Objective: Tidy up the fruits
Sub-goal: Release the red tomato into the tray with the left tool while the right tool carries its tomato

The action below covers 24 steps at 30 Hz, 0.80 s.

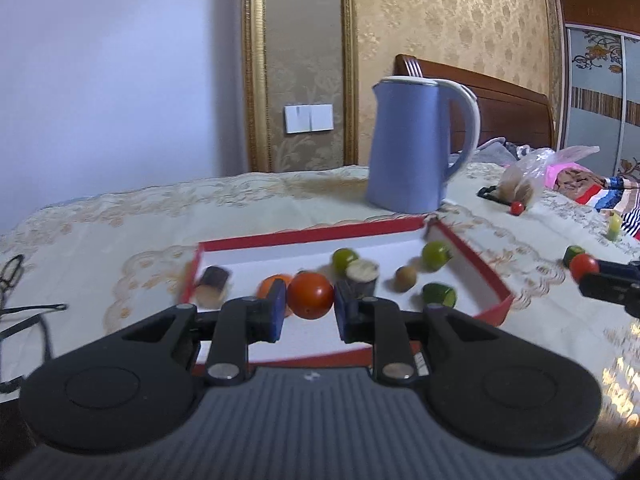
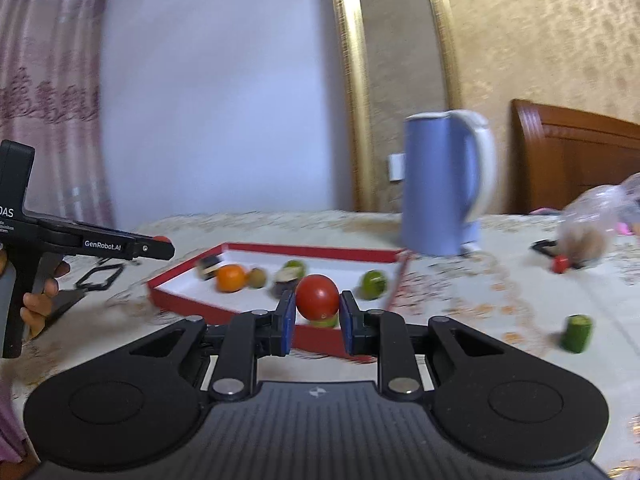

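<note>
My left gripper [image 1: 310, 304] is shut on a red tomato [image 1: 310, 295] above the near part of the red-rimmed tray [image 1: 312, 236]. My right gripper [image 2: 317, 308] is shut on a second red tomato [image 2: 318, 296], just before the tray's near rim [image 2: 192, 304]. In the tray lie an orange [image 2: 231, 278], limes [image 1: 435, 255], a brown kiwi-like fruit [image 1: 405, 278] and dark cut pieces [image 1: 212, 282]. The left wrist view shows the right gripper [image 1: 596, 276] at the far right edge. In the right wrist view, a hand holds the left gripper [image 2: 160, 247] left of the tray.
A blue kettle [image 1: 412, 144] stands behind the tray on the patterned cloth. Right of it lie a plastic bag [image 1: 532, 172], a small tomato [image 2: 561, 264] and a green cut piece [image 2: 577, 333]. A black cable [image 1: 24, 320] lies at the left.
</note>
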Tool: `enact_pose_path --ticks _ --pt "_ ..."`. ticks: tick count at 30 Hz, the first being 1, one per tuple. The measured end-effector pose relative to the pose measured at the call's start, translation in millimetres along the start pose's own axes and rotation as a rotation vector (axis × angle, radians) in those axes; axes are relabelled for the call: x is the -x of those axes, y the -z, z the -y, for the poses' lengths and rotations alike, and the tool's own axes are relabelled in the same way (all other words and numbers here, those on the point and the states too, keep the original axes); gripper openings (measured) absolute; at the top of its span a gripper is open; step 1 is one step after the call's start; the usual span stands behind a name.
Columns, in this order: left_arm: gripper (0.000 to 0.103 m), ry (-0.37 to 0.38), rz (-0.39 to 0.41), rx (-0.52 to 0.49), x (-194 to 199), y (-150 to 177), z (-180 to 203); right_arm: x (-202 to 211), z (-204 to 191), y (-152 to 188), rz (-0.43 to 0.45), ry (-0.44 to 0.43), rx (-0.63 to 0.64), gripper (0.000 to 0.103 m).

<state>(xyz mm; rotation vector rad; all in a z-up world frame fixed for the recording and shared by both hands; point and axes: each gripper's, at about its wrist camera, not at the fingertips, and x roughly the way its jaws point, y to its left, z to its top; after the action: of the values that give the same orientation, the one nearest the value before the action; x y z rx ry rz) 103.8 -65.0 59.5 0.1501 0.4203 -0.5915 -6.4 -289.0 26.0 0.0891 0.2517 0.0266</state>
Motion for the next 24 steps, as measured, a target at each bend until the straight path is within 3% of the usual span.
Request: enact_pose_path --ticks 5,8,16,24 --pt "0.023 0.076 -0.027 0.047 -23.0 -12.7 18.5 13.2 18.8 -8.9 0.051 0.127 0.044 0.023" --pt "0.023 0.064 -0.039 0.035 -36.2 -15.6 29.8 21.4 31.1 -14.1 0.081 0.174 0.037 0.023" --pt "0.023 0.007 -0.167 0.049 -85.5 0.4 33.9 12.4 30.8 -7.7 0.053 0.084 -0.015 0.023" --pt "0.023 -0.036 -0.201 0.052 -100.5 8.1 29.6 0.3 14.7 -0.8 0.023 0.029 -0.009 0.023"
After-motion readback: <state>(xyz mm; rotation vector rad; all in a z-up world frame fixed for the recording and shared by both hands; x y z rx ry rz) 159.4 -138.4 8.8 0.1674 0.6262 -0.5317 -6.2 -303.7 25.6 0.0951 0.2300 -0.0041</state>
